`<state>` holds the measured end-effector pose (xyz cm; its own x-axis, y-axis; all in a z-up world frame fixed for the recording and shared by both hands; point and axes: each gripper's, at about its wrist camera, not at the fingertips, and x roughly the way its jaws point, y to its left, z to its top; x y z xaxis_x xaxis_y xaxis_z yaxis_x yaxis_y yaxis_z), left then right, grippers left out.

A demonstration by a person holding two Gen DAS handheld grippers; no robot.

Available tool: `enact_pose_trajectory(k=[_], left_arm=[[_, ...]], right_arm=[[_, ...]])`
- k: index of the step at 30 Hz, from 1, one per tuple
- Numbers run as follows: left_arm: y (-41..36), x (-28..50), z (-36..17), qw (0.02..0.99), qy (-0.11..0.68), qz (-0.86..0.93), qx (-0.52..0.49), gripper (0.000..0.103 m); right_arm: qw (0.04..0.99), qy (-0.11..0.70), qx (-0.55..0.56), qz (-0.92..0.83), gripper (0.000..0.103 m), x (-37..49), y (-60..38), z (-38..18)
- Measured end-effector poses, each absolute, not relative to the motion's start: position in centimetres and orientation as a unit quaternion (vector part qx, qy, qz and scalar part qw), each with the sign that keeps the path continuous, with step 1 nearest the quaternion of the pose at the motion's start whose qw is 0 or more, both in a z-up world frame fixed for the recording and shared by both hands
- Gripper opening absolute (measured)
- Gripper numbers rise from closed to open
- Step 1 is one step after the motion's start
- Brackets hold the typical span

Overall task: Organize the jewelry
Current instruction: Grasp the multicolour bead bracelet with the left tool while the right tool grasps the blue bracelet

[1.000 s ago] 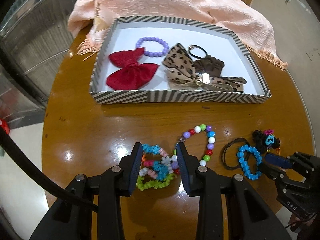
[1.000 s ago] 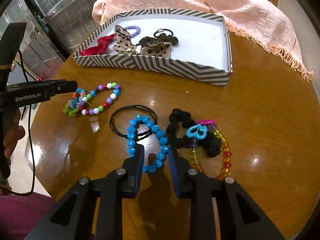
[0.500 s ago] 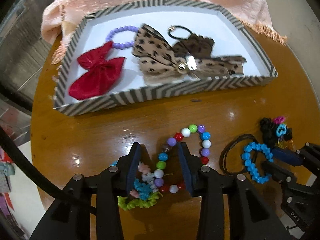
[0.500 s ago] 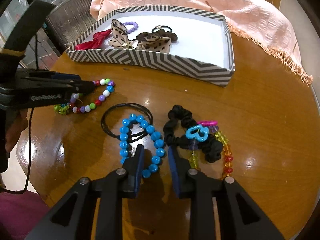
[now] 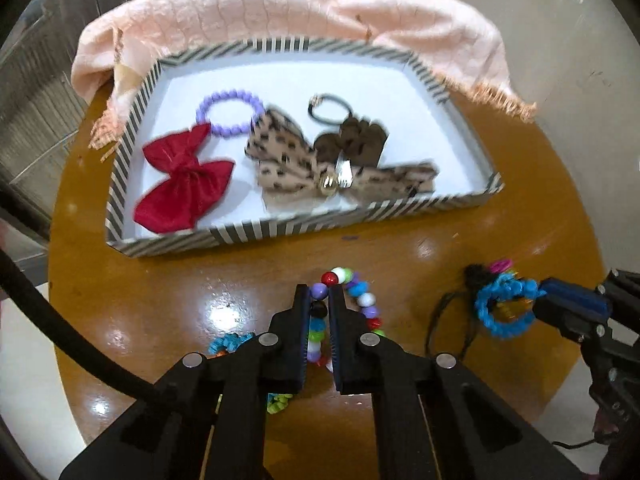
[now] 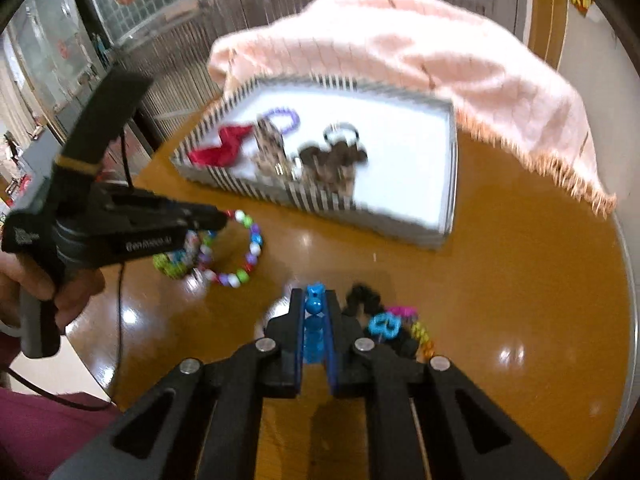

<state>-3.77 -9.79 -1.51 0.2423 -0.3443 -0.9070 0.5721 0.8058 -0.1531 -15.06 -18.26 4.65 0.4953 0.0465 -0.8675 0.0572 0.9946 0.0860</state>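
A multicoloured bead bracelet sits pinched between the closed fingers of the left gripper, which have just clamped onto it near the front edge of the round wooden tabletop, while to the right the right gripper has just closed its fingers on a blue bead bracelet. A neon-green and pastel bracelet lies just left of the multicoloured one, and a black scrunchie with a blue charm rests right of the blue beads. Farther back, a striped tray holds a red bow, a purple bead bracelet, a leopard-print bow and a brown scrunchie, with a peach cloth draped behind it.
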Motion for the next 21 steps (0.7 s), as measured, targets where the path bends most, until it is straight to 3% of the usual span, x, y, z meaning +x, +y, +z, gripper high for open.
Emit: enact_pose_trajectory(k=[7, 21], left_arm=[[-8.7, -3.4, 2.5, 0.804, 0.507, -0.296, 0.094, 0.002], [-7.7, -0.3, 7.4, 0.843, 0.461, -0.257, 0.105, 0.002]], right_arm=[[0.880, 0.472, 0.048, 0.003, 0.008, -13.4, -18.7, 8.0], [0.886, 0.461, 0.041, -0.016, 0.008, -9.9, -21.7, 9.4]])
